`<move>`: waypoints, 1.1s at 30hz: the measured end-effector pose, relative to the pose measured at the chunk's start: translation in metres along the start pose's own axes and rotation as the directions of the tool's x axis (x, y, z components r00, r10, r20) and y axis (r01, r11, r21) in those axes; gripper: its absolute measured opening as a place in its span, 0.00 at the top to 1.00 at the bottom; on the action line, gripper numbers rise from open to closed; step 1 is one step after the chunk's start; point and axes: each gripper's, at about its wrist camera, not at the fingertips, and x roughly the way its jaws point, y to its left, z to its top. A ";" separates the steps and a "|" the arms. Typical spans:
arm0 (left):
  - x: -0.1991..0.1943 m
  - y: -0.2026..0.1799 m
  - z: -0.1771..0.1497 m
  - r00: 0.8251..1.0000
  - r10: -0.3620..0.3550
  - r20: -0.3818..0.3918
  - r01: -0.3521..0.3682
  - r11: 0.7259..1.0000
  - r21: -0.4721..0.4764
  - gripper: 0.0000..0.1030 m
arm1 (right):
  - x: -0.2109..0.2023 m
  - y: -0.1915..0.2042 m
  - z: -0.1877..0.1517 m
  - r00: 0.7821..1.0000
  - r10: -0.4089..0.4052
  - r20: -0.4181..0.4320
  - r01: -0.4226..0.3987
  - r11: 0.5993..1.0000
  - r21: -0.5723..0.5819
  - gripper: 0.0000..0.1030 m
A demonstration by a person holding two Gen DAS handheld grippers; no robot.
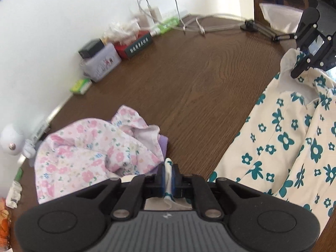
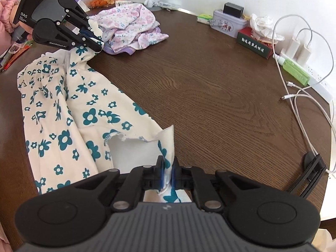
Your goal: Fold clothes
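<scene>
We note the left gripper point(image 1: 168, 173) clamped on a pinch of the cream garment with teal flowers point(image 1: 283, 138), and the right gripper point(image 2: 167, 175) likewise pinching another edge of it. The garment lies spread between the two on the brown wooden table point(image 2: 210, 88). Beyond it, near the left gripper, sits a crumpled pink-flowered garment point(image 2: 130, 25), with boxes and charger cables along the white wall.

Matt wood-grain table point(image 2: 210, 84), soft cotton-like floral garment point(image 2: 63, 109).
</scene>
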 end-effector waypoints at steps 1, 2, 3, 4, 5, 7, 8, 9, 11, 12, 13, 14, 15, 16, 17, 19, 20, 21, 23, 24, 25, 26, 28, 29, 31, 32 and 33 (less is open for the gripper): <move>-0.012 0.001 -0.004 0.999 0.011 0.049 -0.010 1.000 -0.026 0.96 | -0.007 0.003 -0.001 1.000 -0.010 0.022 0.010 1.000 -0.010 0.95; -0.025 0.001 -0.008 0.995 0.026 0.093 -0.022 0.999 -0.046 0.96 | -0.015 0.008 -0.002 0.999 -0.021 0.048 0.022 1.000 -0.021 0.95; -0.037 0.000 -0.012 0.990 0.043 0.135 -0.035 0.997 -0.062 0.96 | -0.023 0.012 -0.003 0.997 -0.030 0.072 0.033 0.999 -0.033 0.95; -0.050 -0.001 -0.017 0.983 0.060 0.176 -0.047 0.996 -0.078 0.96 | -0.032 0.017 -0.005 0.994 -0.038 0.099 0.043 0.998 -0.044 0.95; -0.063 -0.002 -0.022 0.974 0.079 0.211 -0.060 0.994 -0.096 0.96 | -0.040 0.023 -0.008 0.991 -0.046 0.125 0.053 0.997 -0.056 0.95; -0.086 -0.002 -0.037 0.956 0.111 0.273 -0.075 0.988 -0.138 0.96 | -0.057 0.036 -0.014 0.983 -0.066 0.172 0.083 0.992 -0.095 0.95; -0.097 -0.003 -0.047 0.946 0.130 0.298 -0.083 0.983 -0.166 0.96 | -0.065 0.043 -0.019 0.978 -0.074 0.193 0.098 0.988 -0.118 0.95; -0.109 -0.005 -0.059 0.936 0.145 0.322 -0.087 0.978 -0.189 0.96 | -0.072 0.051 -0.024 0.975 -0.077 0.209 0.107 0.984 -0.140 0.95; -0.124 -0.014 -0.083 0.922 0.163 0.351 -0.087 0.971 -0.222 0.96 | -0.084 0.067 -0.038 0.969 -0.072 0.235 0.119 0.974 -0.191 0.95; -0.128 -0.022 -0.095 0.922 0.164 0.351 -0.082 0.968 -0.235 0.96 | -0.089 0.075 -0.046 0.968 -0.068 0.241 0.122 0.969 -0.217 0.95; -0.132 -0.030 -0.107 0.922 0.164 0.352 -0.078 0.966 -0.248 0.96 | -0.090 0.083 -0.053 0.970 -0.065 0.236 0.122 0.963 -0.238 0.95; -0.134 -0.037 -0.118 0.924 0.160 0.349 -0.068 0.963 -0.261 0.96 | -0.091 0.091 -0.060 0.972 -0.059 0.228 0.119 0.959 -0.258 0.95; -0.134 -0.045 -0.129 0.927 0.151 0.343 -0.055 0.960 -0.273 0.96 | -0.090 0.099 -0.067 0.975 -0.047 0.216 0.107 0.956 -0.274 0.95; -0.134 -0.051 -0.139 0.931 0.143 0.336 -0.044 0.957 -0.288 0.96 | -0.089 0.107 -0.074 0.979 -0.034 0.202 0.093 0.954 -0.286 0.95; -0.132 -0.056 -0.148 0.935 0.137 0.327 -0.033 0.952 -0.305 0.96 | -0.086 0.114 -0.081 0.982 -0.019 0.187 0.074 0.954 -0.290 0.95; -0.128 -0.062 -0.163 0.943 0.124 0.310 -0.012 0.940 -0.340 0.97 | -0.081 0.127 -0.094 0.987 0.009 0.158 0.039 0.954 -0.296 0.95; -0.127 -0.064 -0.170 0.946 0.117 0.302 -0.001 0.934 -0.358 0.97 | -0.078 0.134 -0.100 0.989 0.016 0.147 0.029 0.953 -0.300 0.95; -0.126 -0.066 -0.175 0.949 0.113 0.294 0.003 0.930 -0.368 0.97 | -0.075 0.139 -0.105 0.991 0.020 0.135 0.022 0.952 -0.304 0.95; -0.124 -0.068 -0.181 0.955 0.108 0.276 0.004 0.926 -0.377 0.97 | -0.069 0.144 -0.110 0.993 0.007 0.117 0.031 0.949 -0.315 0.95; -0.124 -0.068 -0.183 0.958 0.103 0.269 0.007 0.926 -0.377 0.97 | -0.067 0.146 -0.113 0.994 0.001 0.111 0.034 0.948 -0.317 0.95; -0.125 -0.068 -0.184 0.959 0.095 0.267 0.013 0.926 -0.376 0.96 | -0.065 0.146 -0.113 0.994 0.002 0.107 0.031 0.950 -0.310 0.94; -0.128 -0.067 -0.183 0.959 0.089 0.270 0.022 0.924 -0.382 0.92 | -0.065 0.146 -0.114 0.994 0.000 0.107 0.033 0.952 -0.304 0.94; -0.137 -0.067 -0.179 0.951 0.097 0.293 0.025 0.922 -0.386 0.78 | -0.064 0.146 -0.114 0.994 -0.004 0.110 0.037 0.955 -0.295 0.93; -0.142 -0.068 -0.173 0.944 0.115 0.309 0.010 0.927 -0.375 0.57 | -0.063 0.146 -0.115 0.994 -0.007 0.112 0.039 0.956 -0.290 0.93; -0.149 -0.071 -0.162 0.932 0.148 0.331 -0.029 0.940 -0.339 0.37 | -0.062 0.147 -0.115 0.993 -0.011 0.114 0.043 0.957 -0.286 0.93; -0.149 -0.074 -0.154 0.930 0.163 0.331 -0.061 0.953 -0.298 0.35 | -0.061 0.147 -0.115 0.993 -0.013 0.114 0.045 0.957 -0.285 0.93; -0.146 -0.078 -0.147 0.931 0.175 0.320 -0.095 0.963 -0.251 0.35 | -0.060 0.147 -0.116 0.993 -0.015 0.116 0.047 0.958 -0.283 0.93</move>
